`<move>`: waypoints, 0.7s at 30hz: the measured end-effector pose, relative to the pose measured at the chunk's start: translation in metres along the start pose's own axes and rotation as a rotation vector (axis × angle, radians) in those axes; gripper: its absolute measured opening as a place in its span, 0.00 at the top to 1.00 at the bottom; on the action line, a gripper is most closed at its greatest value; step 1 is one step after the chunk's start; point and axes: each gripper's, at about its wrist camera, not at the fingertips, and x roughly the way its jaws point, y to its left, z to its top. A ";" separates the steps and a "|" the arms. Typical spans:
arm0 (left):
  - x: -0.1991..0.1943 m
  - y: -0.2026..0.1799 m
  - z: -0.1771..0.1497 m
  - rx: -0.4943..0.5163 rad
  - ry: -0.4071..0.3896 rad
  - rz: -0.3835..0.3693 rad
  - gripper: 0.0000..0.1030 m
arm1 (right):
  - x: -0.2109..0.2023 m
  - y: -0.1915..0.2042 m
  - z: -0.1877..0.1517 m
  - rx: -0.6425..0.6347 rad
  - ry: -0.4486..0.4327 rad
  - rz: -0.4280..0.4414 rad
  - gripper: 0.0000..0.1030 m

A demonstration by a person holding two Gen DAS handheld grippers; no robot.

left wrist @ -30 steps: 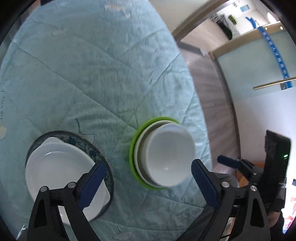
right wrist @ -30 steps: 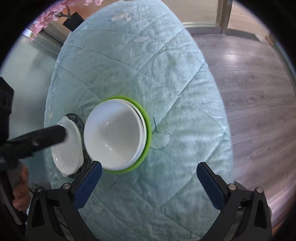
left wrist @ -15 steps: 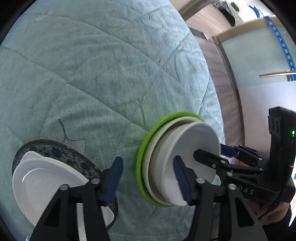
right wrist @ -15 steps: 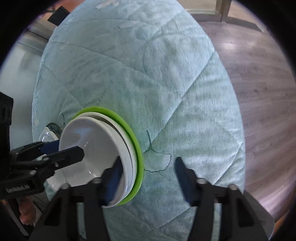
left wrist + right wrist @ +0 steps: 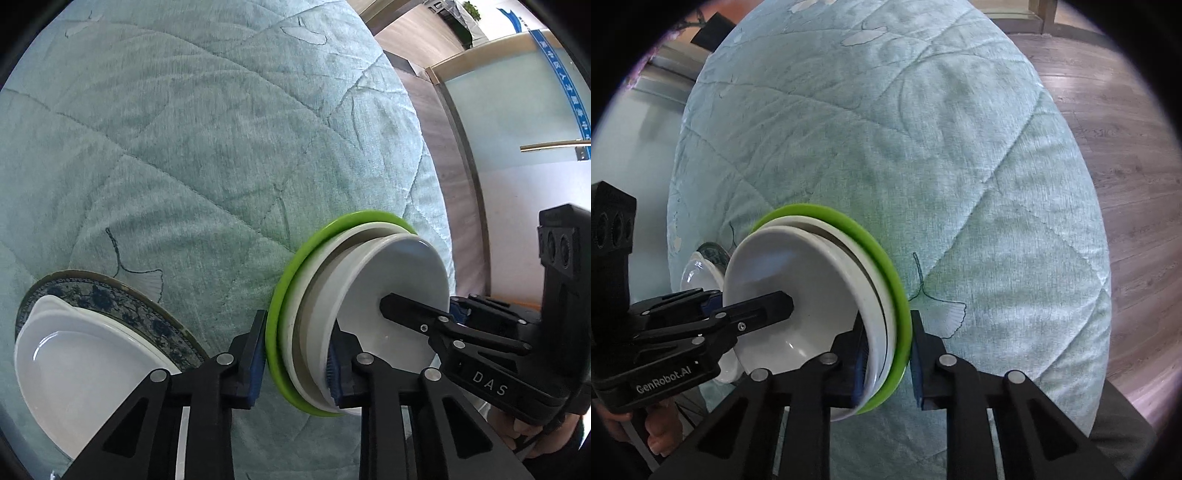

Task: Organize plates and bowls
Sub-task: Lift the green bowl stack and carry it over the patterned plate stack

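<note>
Left gripper (image 5: 295,360) and right gripper (image 5: 888,363), jaws just closing, both clamping opposite rims of green plate (image 5: 275,325) stack topped by white bowl (image 5: 798,295), sitting near quilt (image 5: 184,147) edge.

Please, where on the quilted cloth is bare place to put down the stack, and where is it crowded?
Bare: the wide teal cloth beyond the green plate stack, and the cloth on the far side of the stack from the blue-patterned plate. Crowded: the narrow strip between that plate and the stack, where the left claw closes.
</note>
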 end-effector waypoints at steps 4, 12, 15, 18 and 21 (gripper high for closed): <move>-0.001 -0.005 -0.002 0.002 -0.011 0.032 0.78 | 0.003 0.006 0.000 0.004 0.005 -0.012 0.82; -0.030 -0.016 -0.020 0.010 -0.056 0.050 0.80 | -0.020 0.008 -0.010 0.041 -0.036 0.000 0.82; -0.056 -0.022 -0.030 0.015 -0.085 0.043 0.81 | -0.046 0.018 -0.021 0.024 -0.078 0.001 0.83; -0.085 -0.032 -0.045 0.034 -0.122 0.060 0.81 | -0.071 0.031 -0.033 0.001 -0.130 -0.007 0.83; -0.114 -0.038 -0.060 0.043 -0.161 0.072 0.81 | -0.095 0.045 -0.045 -0.021 -0.174 -0.007 0.83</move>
